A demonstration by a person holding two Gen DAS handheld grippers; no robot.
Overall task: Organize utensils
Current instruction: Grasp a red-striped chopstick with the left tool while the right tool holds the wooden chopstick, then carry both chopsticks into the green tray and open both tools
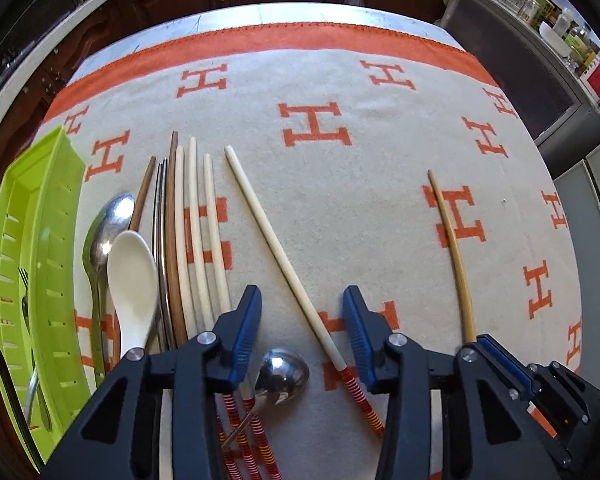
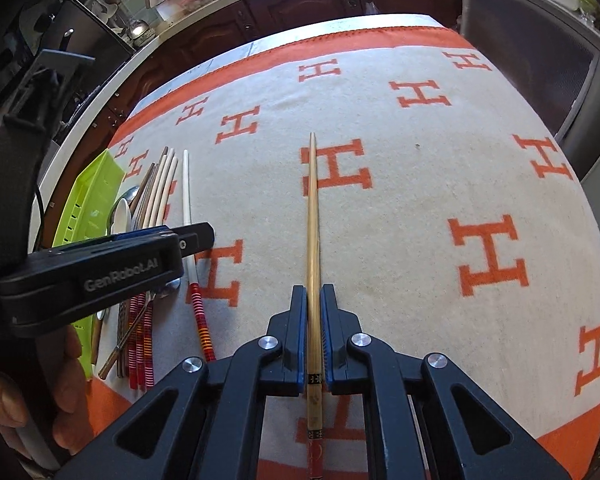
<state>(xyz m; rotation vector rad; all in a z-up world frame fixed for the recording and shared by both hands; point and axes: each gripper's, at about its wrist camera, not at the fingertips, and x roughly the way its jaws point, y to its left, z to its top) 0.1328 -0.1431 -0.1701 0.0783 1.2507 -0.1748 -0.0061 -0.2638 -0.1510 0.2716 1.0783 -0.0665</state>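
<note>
In the left wrist view my left gripper (image 1: 302,296) stands open over a cream chopstick (image 1: 268,224) with a red-striped end. The stick lies slantwise between the blue pads (image 1: 242,328), which are clear of it. A metal spoon bowl (image 1: 282,376) sits just under the jaws. My right gripper (image 2: 313,292) is shut on a bamboo chopstick (image 2: 312,208) that points away over the cloth. It shows at the right of the left wrist view as well, right gripper (image 1: 478,340) and bamboo chopstick (image 1: 452,248). The left gripper (image 2: 200,238) appears side-on in the right wrist view.
A green slotted tray (image 1: 32,240) with a fork in it lies at the far left. Beside it lie a metal spoon (image 1: 108,224), a white spoon (image 1: 134,280) and several chopsticks (image 1: 192,232). The H-patterned cloth (image 2: 420,184) covers the table. A hand (image 2: 20,392) holds the left gripper.
</note>
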